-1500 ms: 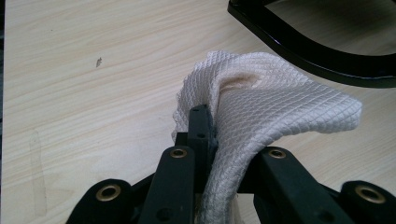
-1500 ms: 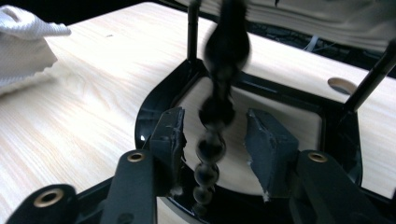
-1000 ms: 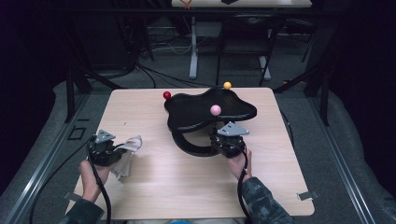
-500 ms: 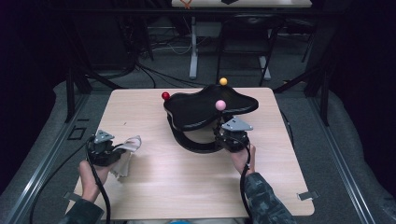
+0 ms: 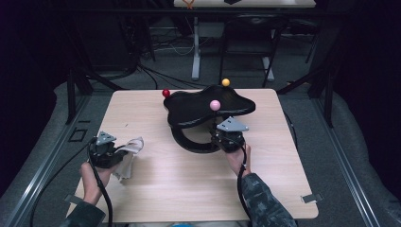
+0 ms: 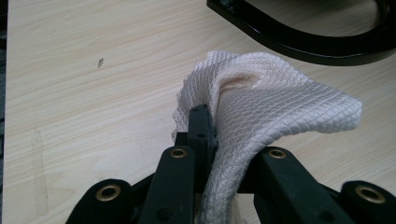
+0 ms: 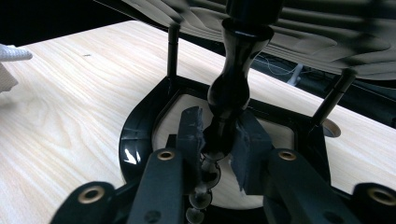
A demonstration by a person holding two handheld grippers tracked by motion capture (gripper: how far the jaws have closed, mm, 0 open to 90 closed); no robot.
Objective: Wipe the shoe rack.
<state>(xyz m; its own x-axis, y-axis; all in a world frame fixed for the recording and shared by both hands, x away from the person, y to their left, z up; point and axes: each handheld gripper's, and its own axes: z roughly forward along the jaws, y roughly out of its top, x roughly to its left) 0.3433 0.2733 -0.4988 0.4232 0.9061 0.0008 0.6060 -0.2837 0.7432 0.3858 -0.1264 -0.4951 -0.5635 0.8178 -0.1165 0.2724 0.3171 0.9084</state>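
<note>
On the pale wooden desk point(image 5: 189, 189), in a dark room with cables on the floor, the left hand-held gripper point(image 5: 109, 152) clamps a white cloth point(image 5: 128, 153) near left, and the right hand-held gripper point(image 5: 226, 140) grips a post of the black stand point(image 5: 203, 106) at centre.

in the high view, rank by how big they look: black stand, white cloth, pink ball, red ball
1. black stand
2. white cloth
3. pink ball and red ball: look about alike; pink sits higher, nearer the camera, so unranked.
</note>
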